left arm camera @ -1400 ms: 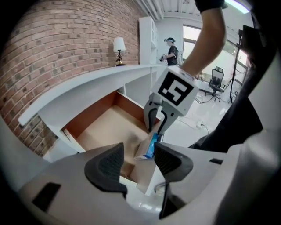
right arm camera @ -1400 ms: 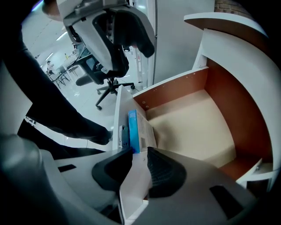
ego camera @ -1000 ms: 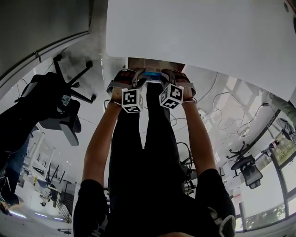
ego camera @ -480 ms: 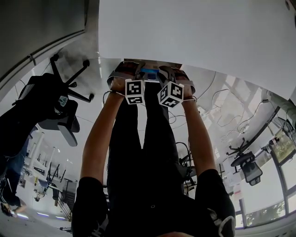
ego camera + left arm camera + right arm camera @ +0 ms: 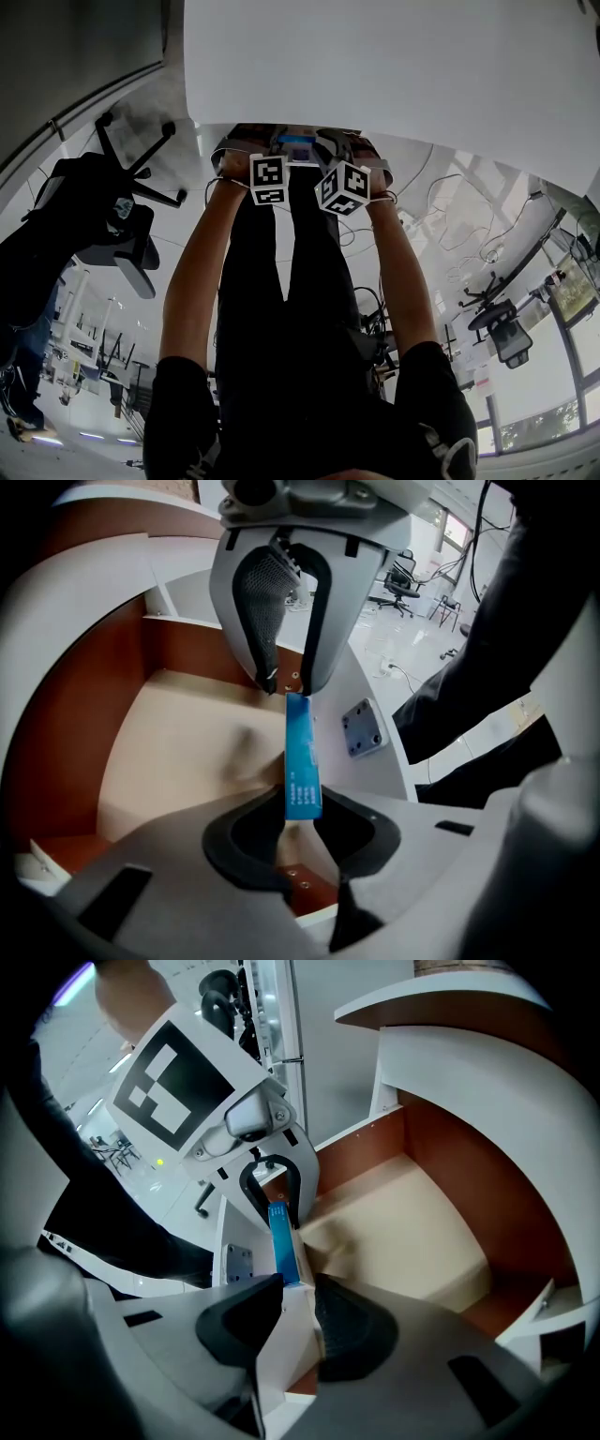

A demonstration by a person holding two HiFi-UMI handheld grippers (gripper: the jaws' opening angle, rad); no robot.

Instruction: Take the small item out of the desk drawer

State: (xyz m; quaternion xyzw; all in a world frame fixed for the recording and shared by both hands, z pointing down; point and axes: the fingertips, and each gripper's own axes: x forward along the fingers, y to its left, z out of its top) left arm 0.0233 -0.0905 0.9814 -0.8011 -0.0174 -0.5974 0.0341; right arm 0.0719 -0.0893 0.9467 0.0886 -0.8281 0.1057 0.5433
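A small flat blue box (image 5: 302,761) lies along the inner side of the white drawer front (image 5: 375,771), over the beige drawer floor (image 5: 187,733). My left gripper (image 5: 300,808) is closing its jaws on the box's near end, and its pads meet the two long edges. My right gripper (image 5: 298,1288) is shut on the drawer front (image 5: 281,1354), facing the left gripper (image 5: 274,1206) across the blue box (image 5: 281,1246). From the head view both grippers (image 5: 281,142) (image 5: 323,145) sit under the desk edge with the blue box (image 5: 300,150) between them.
The white desk top (image 5: 394,66) overhangs the drawer and hides most of it. A metal screw plate (image 5: 363,728) sits on the drawer front's outer face. A black office chair (image 5: 103,206) stands at the left, and cables (image 5: 450,206) trail over the floor at the right.
In the head view both grippers and the blue box have shifted up under the desk edge. The brown drawer interior seen a second ago is now covered by the desk top.
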